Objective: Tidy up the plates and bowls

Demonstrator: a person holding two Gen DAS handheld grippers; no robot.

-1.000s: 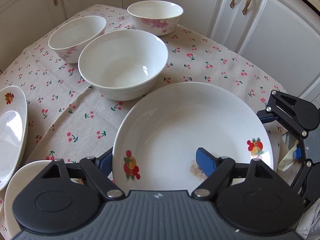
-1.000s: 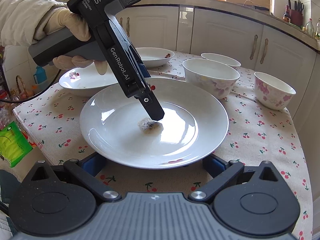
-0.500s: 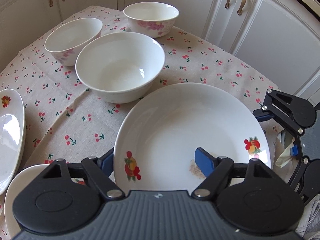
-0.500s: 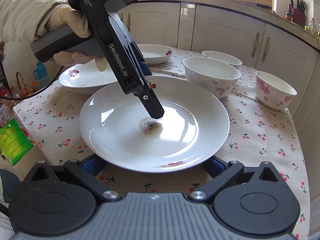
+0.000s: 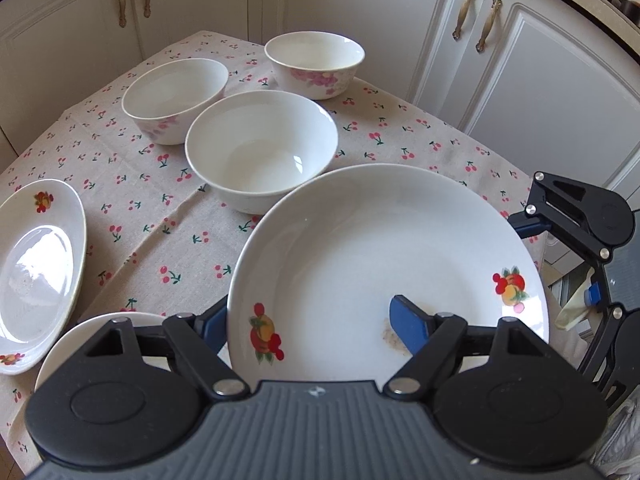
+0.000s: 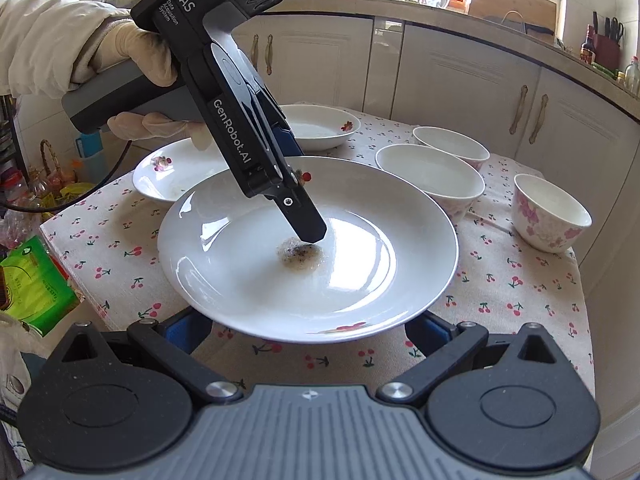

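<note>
plates fill the left of the left wrist view: one fruit-printed plate [image 5: 38, 264] at 9 o'clock and the rim of another plate [image 5: 80, 332] at 7 o'clock, both on the cherry-print tablecloth [image 5: 160, 224]. three bowls sit further back: a small pink-flowered bowl [image 5: 174, 100] at 11 o'clock, a plain white bowl [image 5: 260, 150] just beside it nearer the centre, and a second flowered bowl [image 5: 314, 64] at 12 o'clock.

the large plate [image 5: 384, 264] lies at 5 o'clock, lifted off the cloth, with a brownish smear [image 5: 390, 334] near its bottom. the left gripper [image 5: 316, 320] grips this plate by the near rim: one blue finger [image 5: 408, 322] presses inside the dish, the other blue finger [image 5: 214, 320] is outside under the rim, so the jaws are clamped on the plate, set apart by the wall of the rim.

in the right wrist view the same large plate [image 6: 380, 264] sits at centre, the left gripper [image 6: 310, 232] reaching down from 10 o'clock onto the smear [image 6: 300, 258]. the right gripper [image 6: 306, 330] at 6 o'clock has its jaws spread wide, fingers to either side below the plate's near edge, gripping nothing. white cabinets [image 5: 540, 92] stand behind the table.
</note>
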